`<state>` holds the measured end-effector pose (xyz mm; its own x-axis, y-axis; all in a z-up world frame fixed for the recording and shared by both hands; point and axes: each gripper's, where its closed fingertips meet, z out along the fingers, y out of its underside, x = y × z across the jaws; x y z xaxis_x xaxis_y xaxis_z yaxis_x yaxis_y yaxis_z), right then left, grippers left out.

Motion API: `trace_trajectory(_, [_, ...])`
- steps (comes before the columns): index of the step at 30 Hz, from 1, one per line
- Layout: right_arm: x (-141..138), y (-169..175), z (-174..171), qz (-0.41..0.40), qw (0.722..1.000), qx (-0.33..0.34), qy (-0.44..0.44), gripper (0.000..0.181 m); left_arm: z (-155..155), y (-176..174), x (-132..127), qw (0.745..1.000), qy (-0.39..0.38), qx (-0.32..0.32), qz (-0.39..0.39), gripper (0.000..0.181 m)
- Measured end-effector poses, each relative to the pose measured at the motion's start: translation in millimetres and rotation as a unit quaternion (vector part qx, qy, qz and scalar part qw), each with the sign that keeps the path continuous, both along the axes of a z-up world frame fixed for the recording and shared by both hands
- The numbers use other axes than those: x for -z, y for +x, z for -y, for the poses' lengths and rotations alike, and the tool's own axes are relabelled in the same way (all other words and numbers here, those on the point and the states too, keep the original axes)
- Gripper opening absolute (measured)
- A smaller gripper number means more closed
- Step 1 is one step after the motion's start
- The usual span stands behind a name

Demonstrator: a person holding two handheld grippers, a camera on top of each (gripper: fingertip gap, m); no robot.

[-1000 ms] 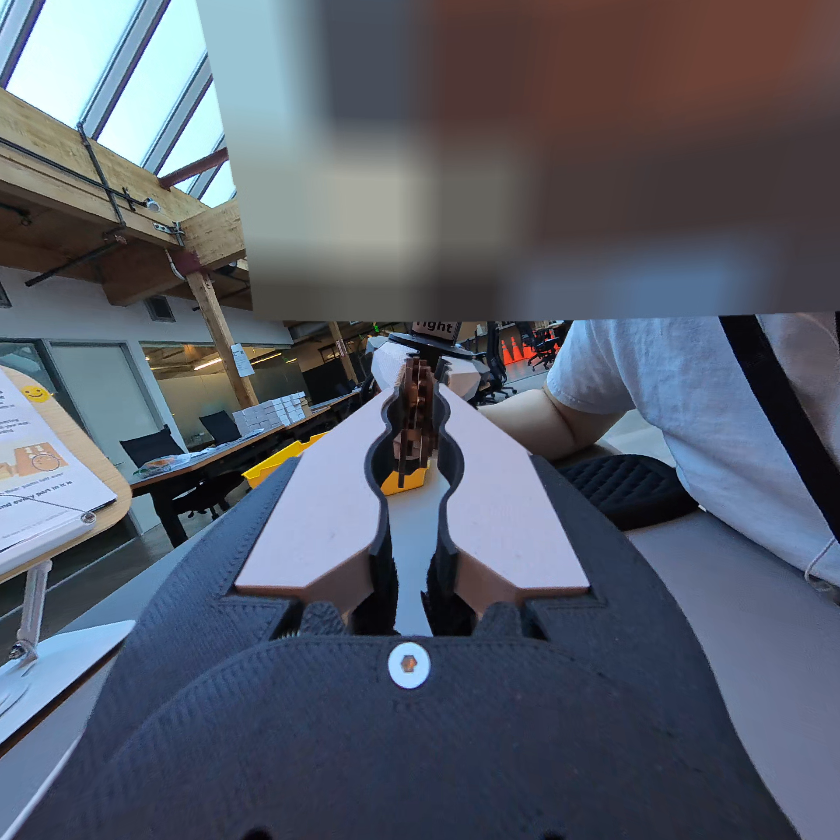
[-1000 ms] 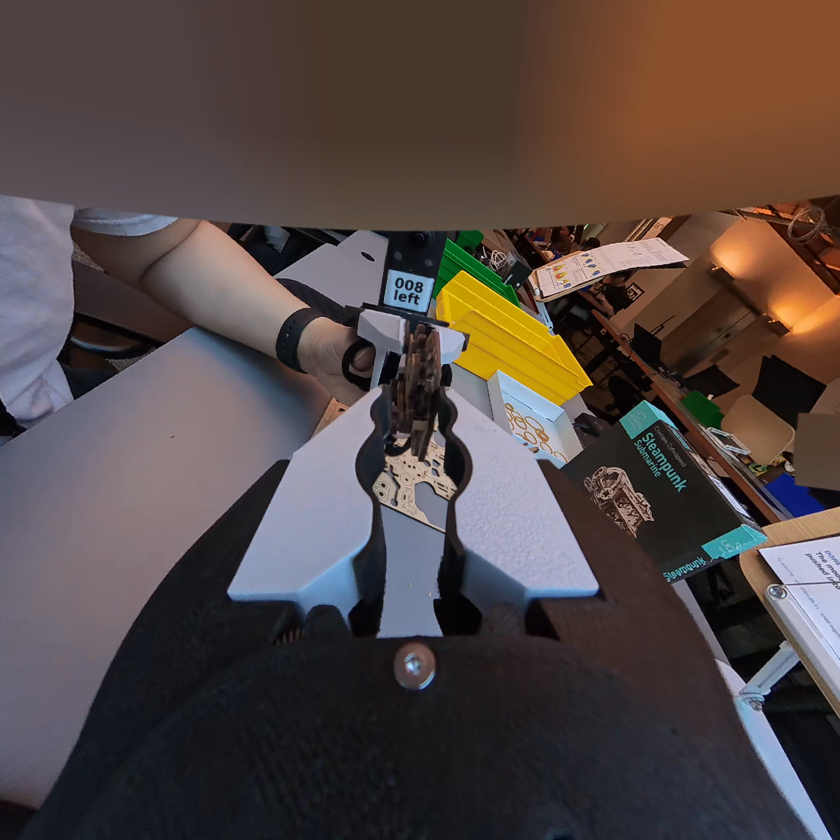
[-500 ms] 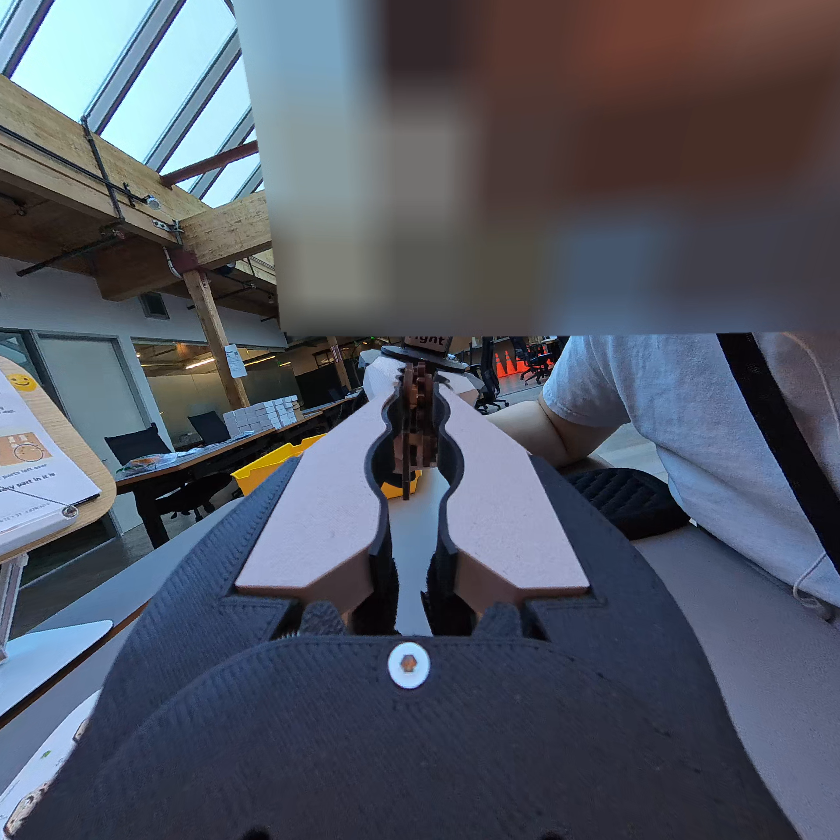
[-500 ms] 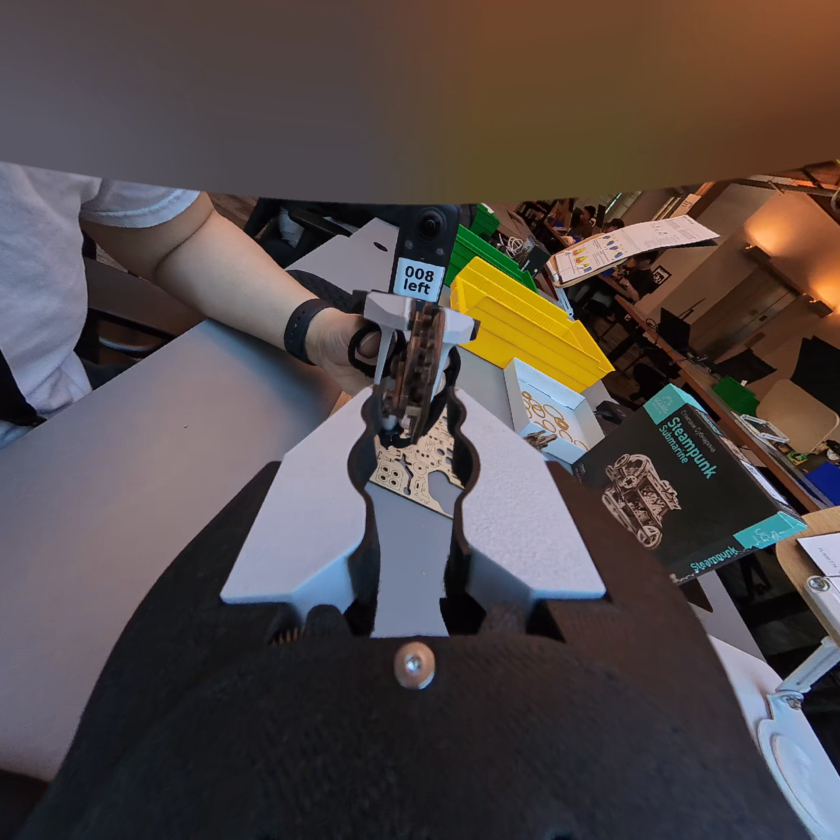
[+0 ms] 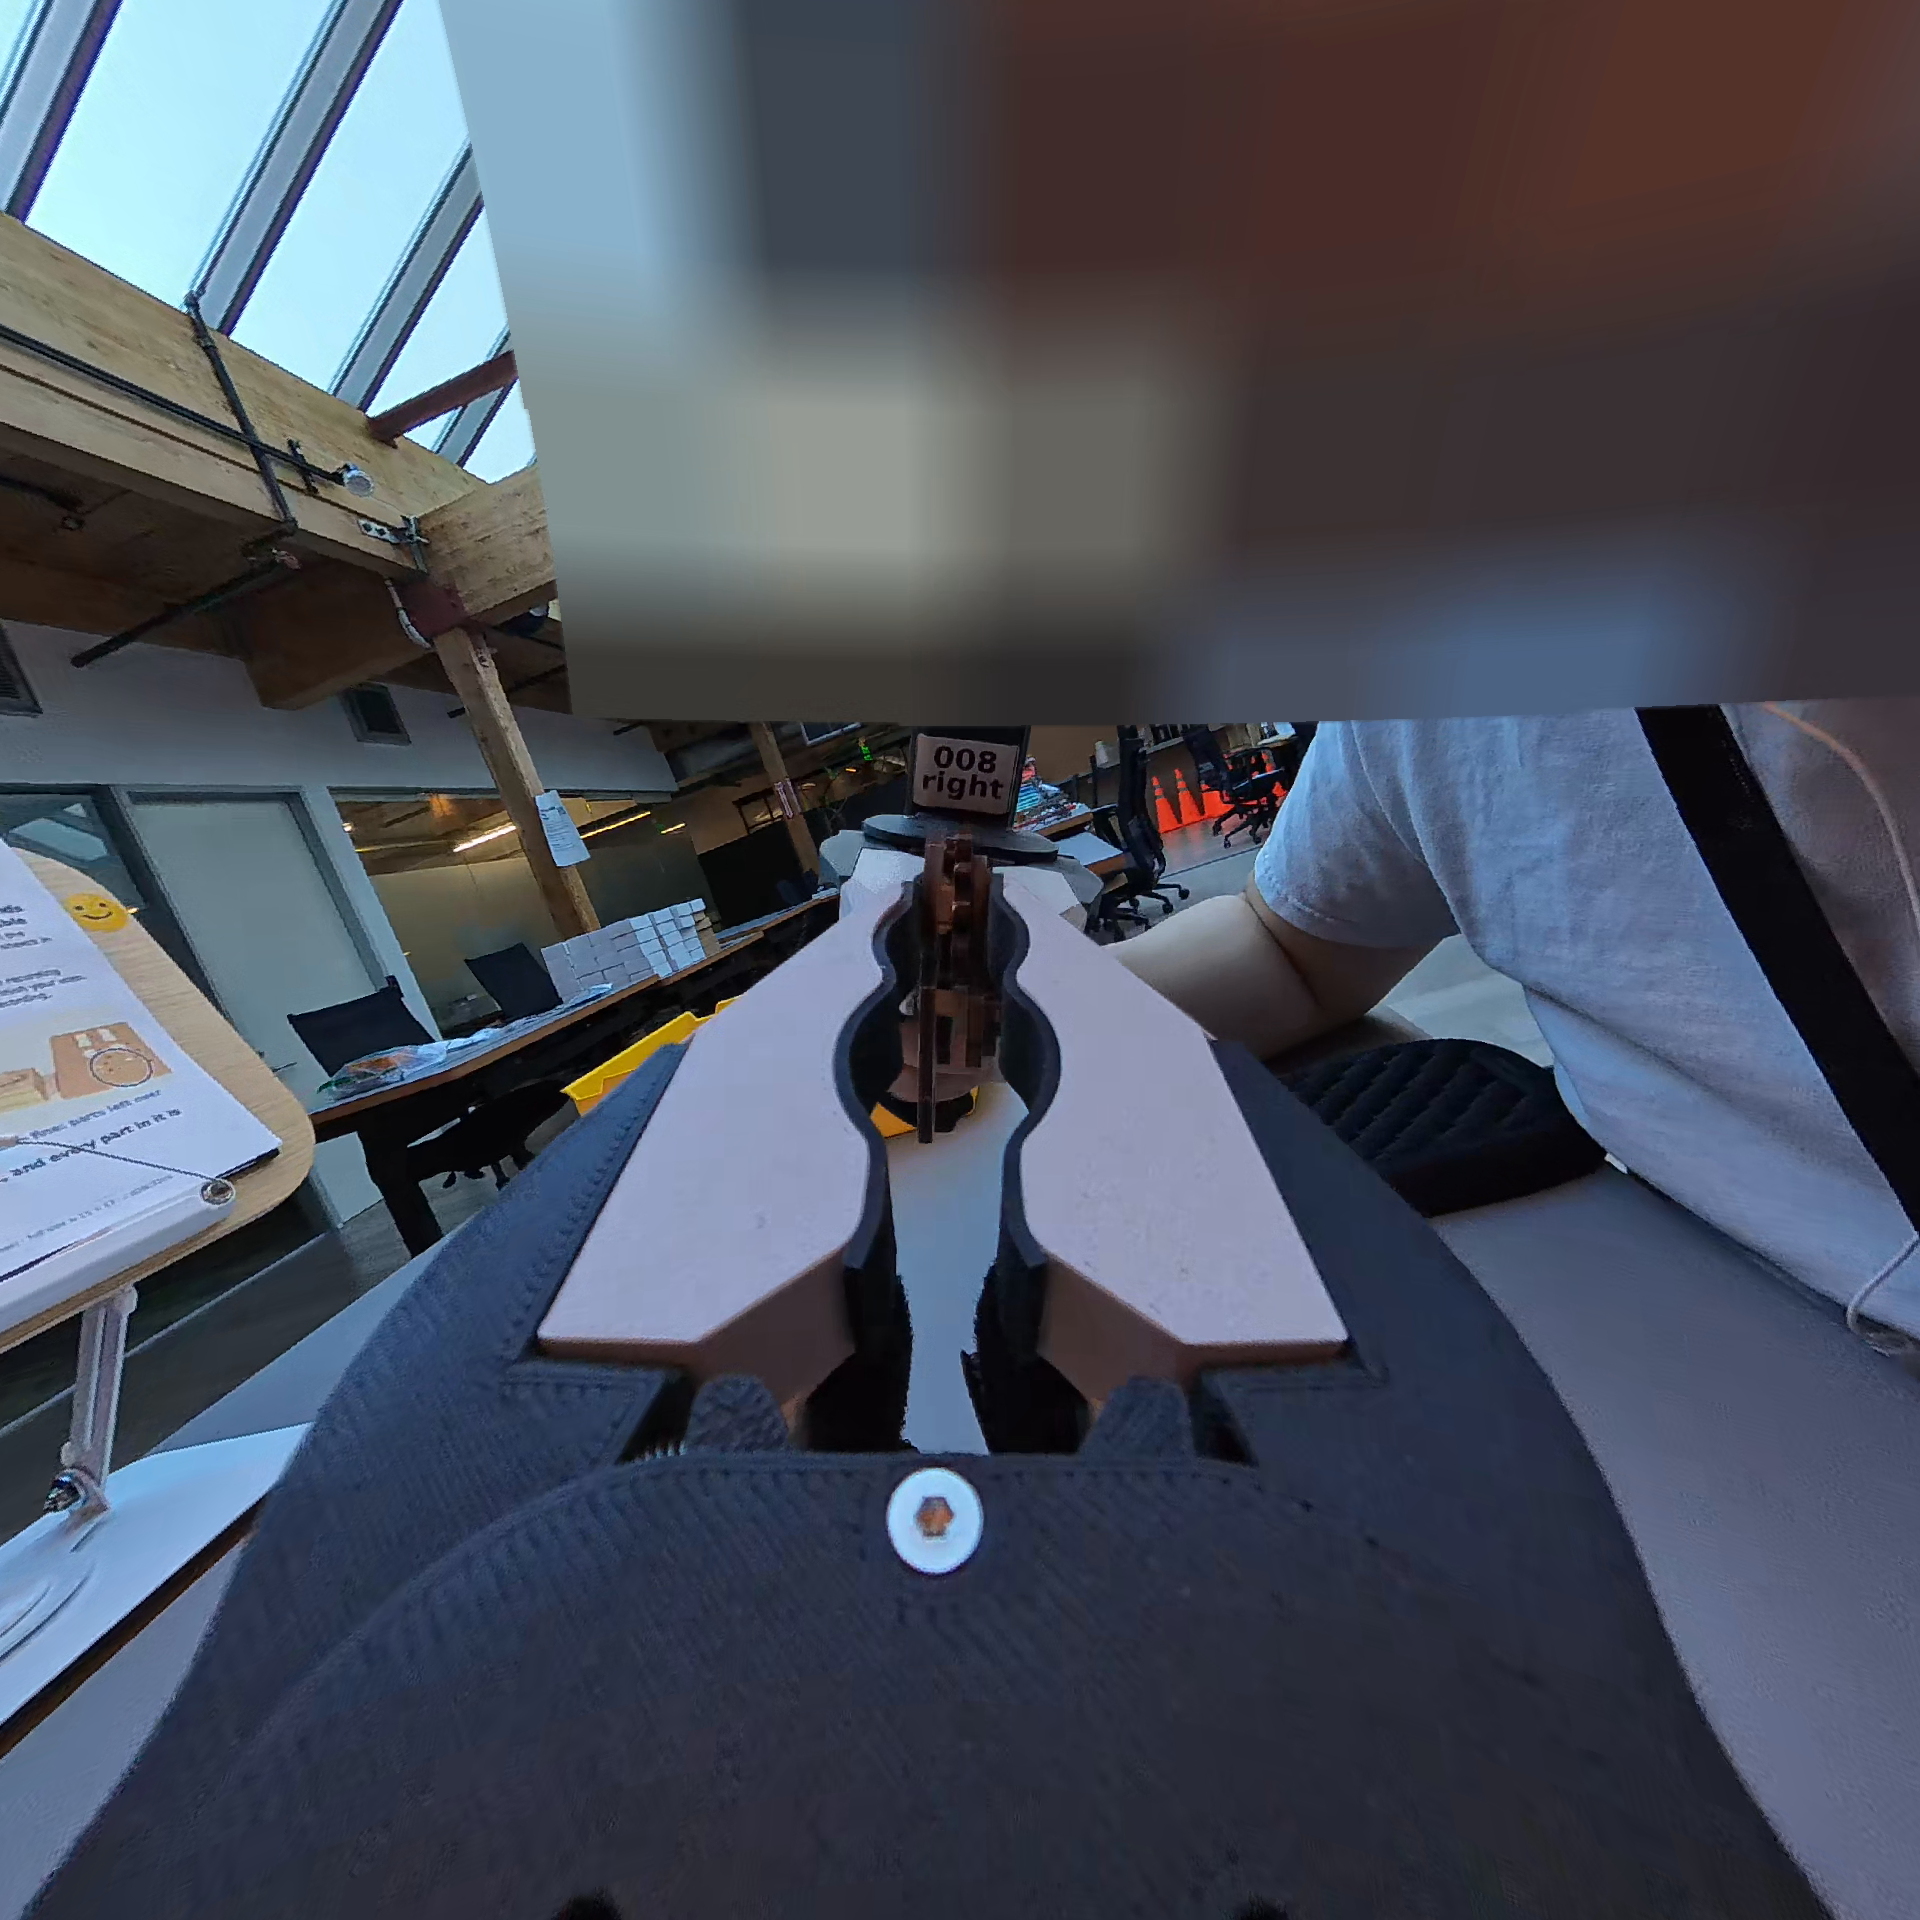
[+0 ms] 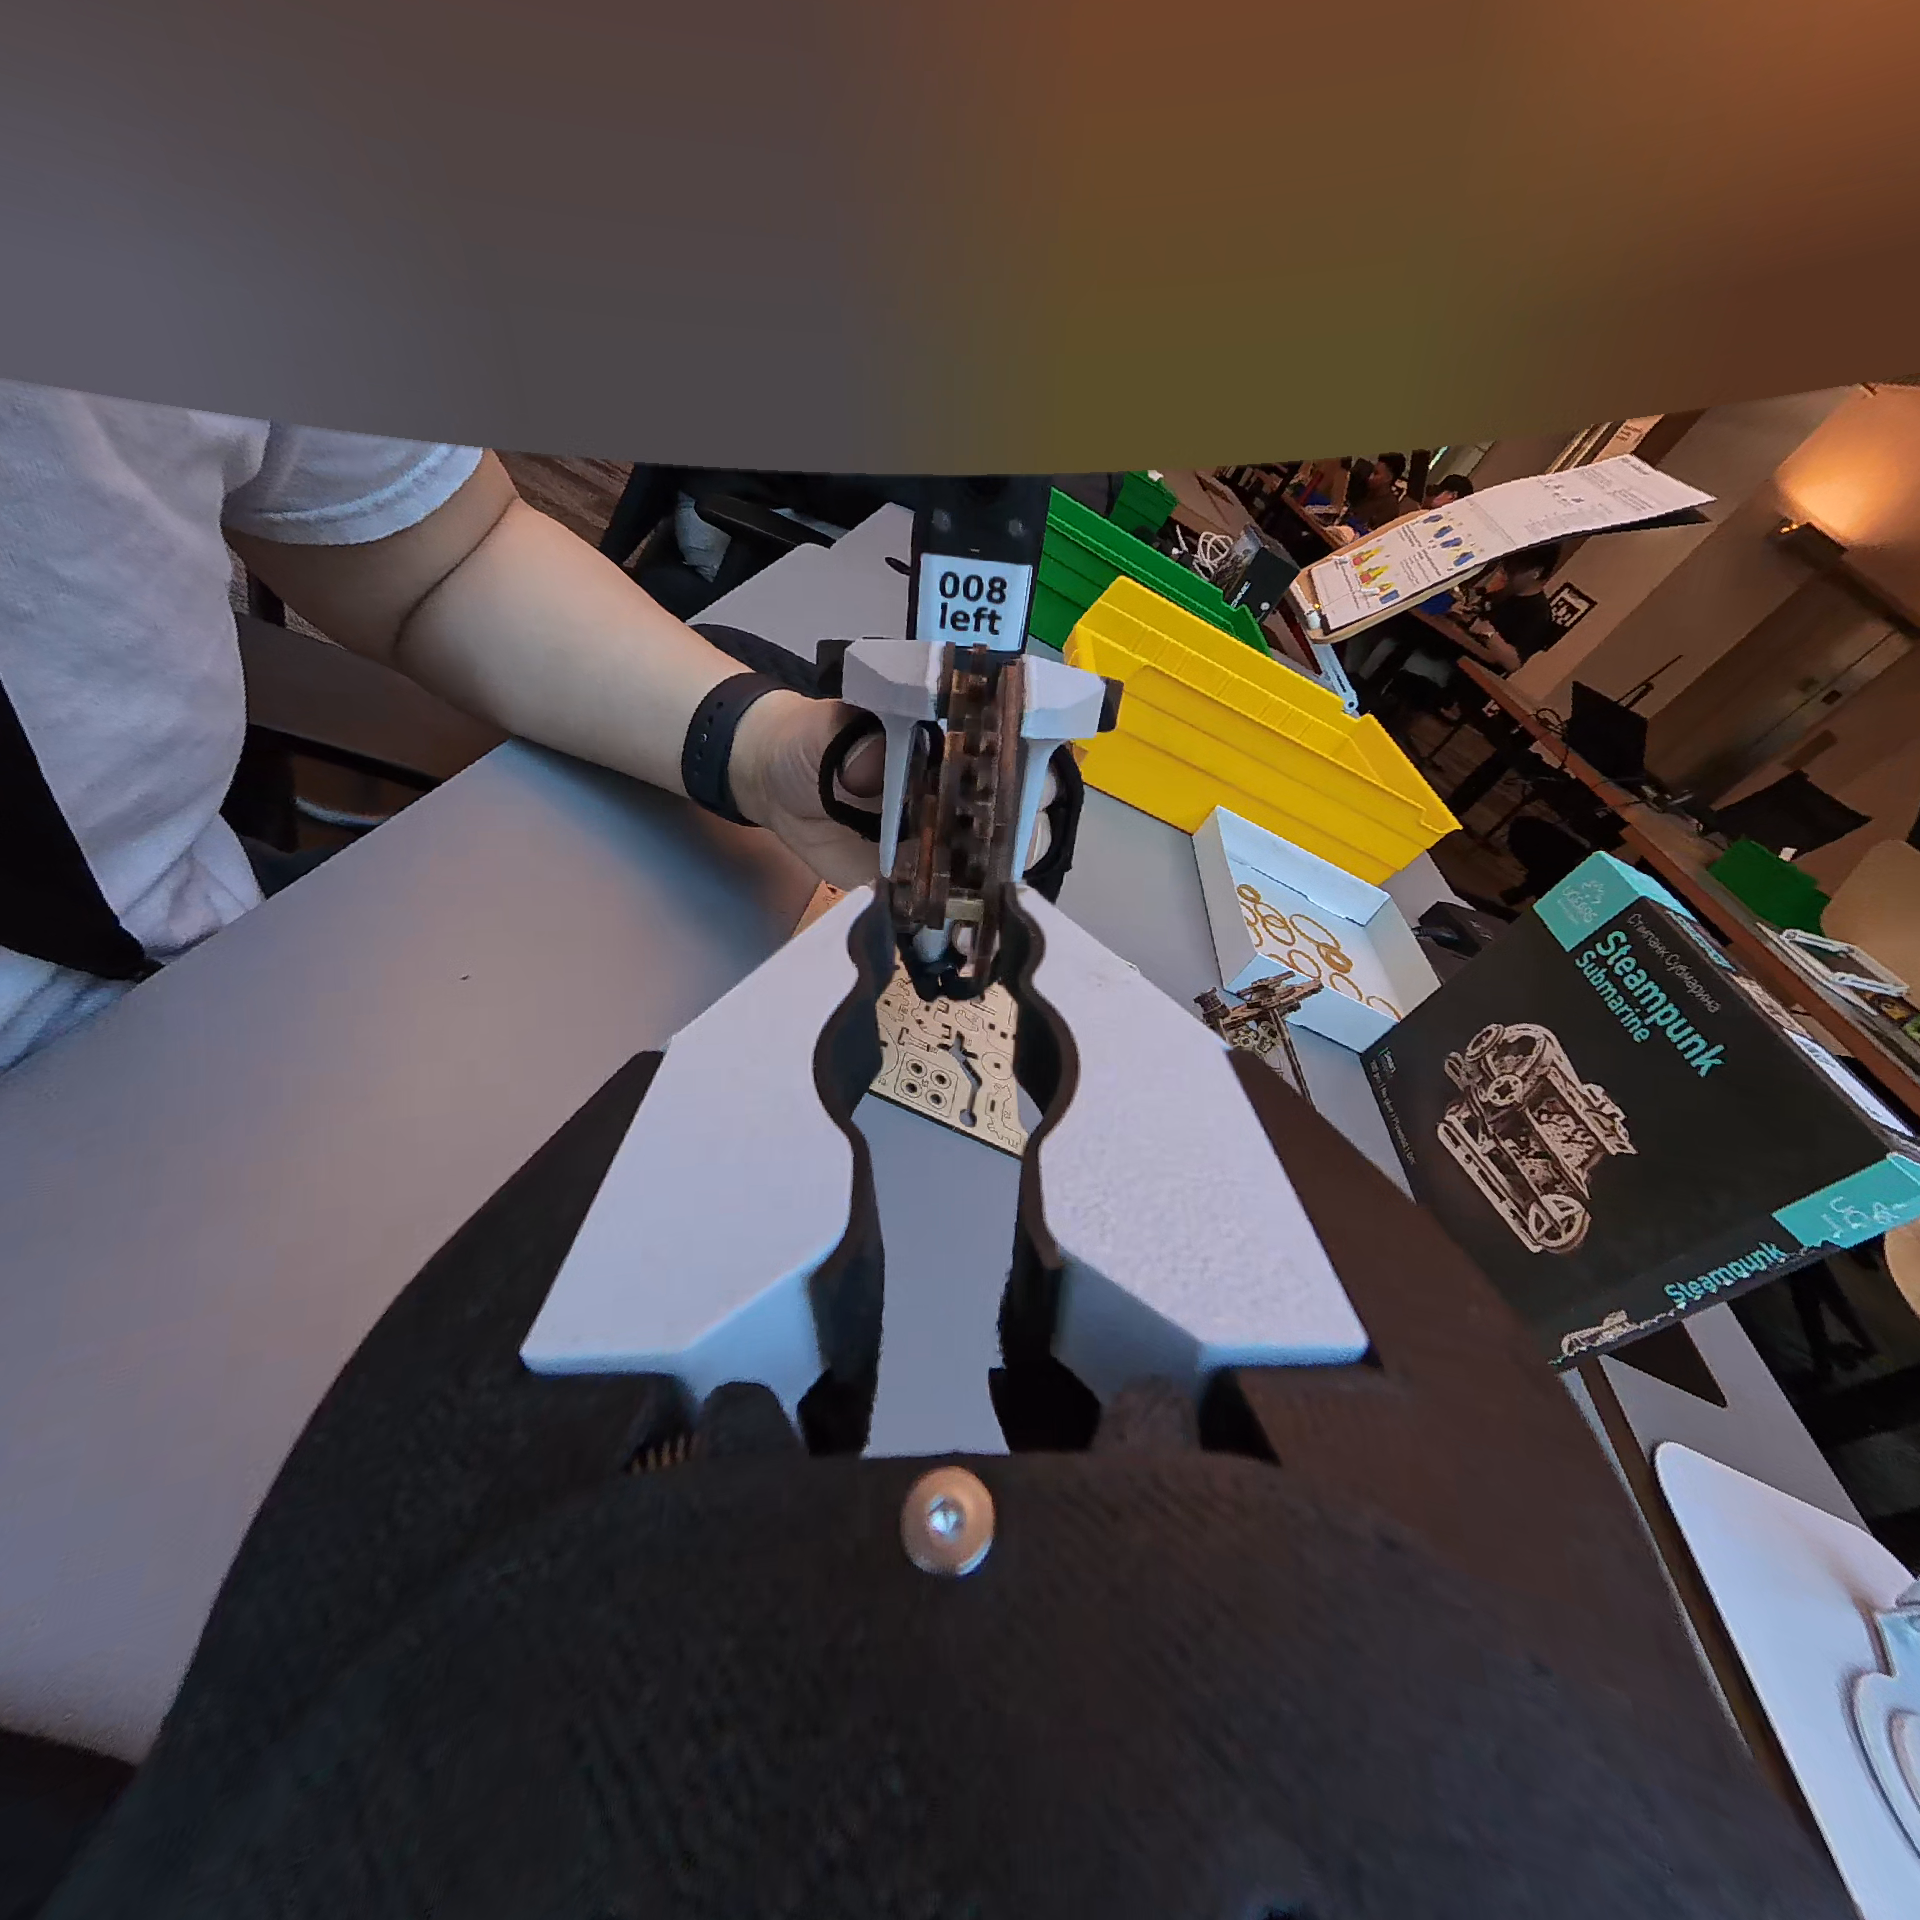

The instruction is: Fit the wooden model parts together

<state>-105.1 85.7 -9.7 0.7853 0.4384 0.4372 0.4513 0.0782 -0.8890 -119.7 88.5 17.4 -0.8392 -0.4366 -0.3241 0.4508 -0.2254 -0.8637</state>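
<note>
**Both claws pinch the wooden assembly above the grey surface**

The left claw (image 5: 951, 914) is closed on the wooden assembly (image 5: 954, 987), a stack of dark brown laser-cut layers standing on edge between its pinkish fingers (image 5: 769, 1122). In the left wrist view the piece sits at 12 o'clock from the camera, and the right claw (image 5: 961, 868) meets it from the far side, tip to tip.

From the right wrist view the right claw (image 6: 951, 935) grips the lower end of the same wooden assembly (image 6: 961, 800) with its grey fingers (image 6: 727, 1164) drawn in around it. The left claw (image 6: 971, 727) clamps the upper portion at 12 o'clock, with a person's hand (image 6: 810, 779) wearing a black wristband behind it.

The assembly is held in the air above the grey surface (image 6: 364, 1039). Directly beneath it lies a pale wooden parts sheet (image 6: 951, 1060) with cut-out shapes. At 2 o'clock stand a yellow bin (image 6: 1247, 727) and a small white tray (image 6: 1299, 914) of ring-shaped parts; a dark kit box (image 6: 1621, 1101) lies at 3 o'clock.
</note>
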Motion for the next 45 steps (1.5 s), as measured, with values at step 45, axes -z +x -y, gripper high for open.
trace_trajectory(45, [38.7, 53.0, -19.4, -0.187, 0.980, 0.052, -0.049, 0.051, -14.8, 69.0, 56.6, 0.910, -0.095, -0.001, -0.404, 0.017])
